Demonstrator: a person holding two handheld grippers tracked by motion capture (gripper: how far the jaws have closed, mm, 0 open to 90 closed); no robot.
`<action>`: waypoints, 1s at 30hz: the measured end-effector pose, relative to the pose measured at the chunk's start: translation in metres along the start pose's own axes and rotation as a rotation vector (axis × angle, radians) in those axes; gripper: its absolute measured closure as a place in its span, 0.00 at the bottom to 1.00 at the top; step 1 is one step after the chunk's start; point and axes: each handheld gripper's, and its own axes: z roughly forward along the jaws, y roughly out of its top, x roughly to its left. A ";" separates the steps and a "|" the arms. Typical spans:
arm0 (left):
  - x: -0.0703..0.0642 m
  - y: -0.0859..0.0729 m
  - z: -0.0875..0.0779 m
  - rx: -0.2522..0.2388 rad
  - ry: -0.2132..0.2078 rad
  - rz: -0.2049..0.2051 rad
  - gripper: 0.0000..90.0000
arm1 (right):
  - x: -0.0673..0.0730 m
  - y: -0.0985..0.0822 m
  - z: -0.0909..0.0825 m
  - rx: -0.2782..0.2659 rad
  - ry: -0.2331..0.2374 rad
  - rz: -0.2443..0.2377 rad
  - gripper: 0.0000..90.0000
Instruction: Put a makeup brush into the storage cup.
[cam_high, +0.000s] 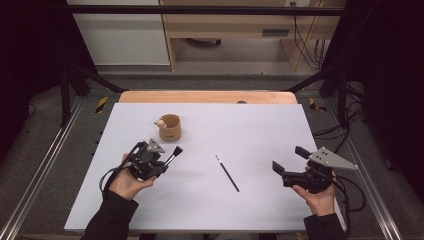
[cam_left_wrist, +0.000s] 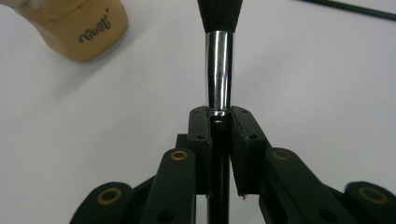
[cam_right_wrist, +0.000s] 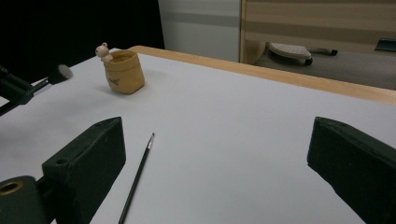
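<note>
Nearest the camera in the high view, two dark-sleeved forearms are reaching in from the bottom edge over a white worktop (cam_high: 260, 130). On the left, a hand is gripping the left claw (cam_high: 169, 161), which is pointing up and to the right across the sheet. Its jaws are pressing together on the black handle of a thick brush (cam_high: 174, 153), and the silver collar and dark bristle head are sticking out past the jaw tips. Seen in the left gripper view, that brush (cam_left_wrist: 219, 70) is standing straight up between the two jaws, clamped just below the shiny collar. On the right, another hand is holding the right claw (cam_high: 288, 159), whose jaws are standing wide apart with nothing between them; in the right gripper view the two black pads are sitting at either side of the picture over bare white surface. Between the two claws, a thin black brush (cam_high: 227, 173) is lying flat on the worktop, slanting from upper left to lower right, well apart from both. Farther back, just beyond the left claw's brush tip, a small tan pot (cam_high: 169, 127) is standing upright, with a little pale figure perched on its rim. Behind the sheet, a wooden edge (cam_high: 207, 97) of the worktop is showing.
</note>
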 end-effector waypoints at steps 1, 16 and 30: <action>0.000 0.000 -0.002 -0.011 0.002 -0.006 0.88 | 0.000 0.000 0.000 0.000 -0.002 0.001 0.05; 0.003 0.003 -0.018 -0.244 0.067 -0.089 0.88 | 0.000 0.000 0.000 -0.002 -0.003 -0.001 0.05; 0.007 0.011 -0.024 -0.429 0.116 -0.190 0.88 | 0.000 0.000 0.000 0.000 -0.001 -0.001 0.05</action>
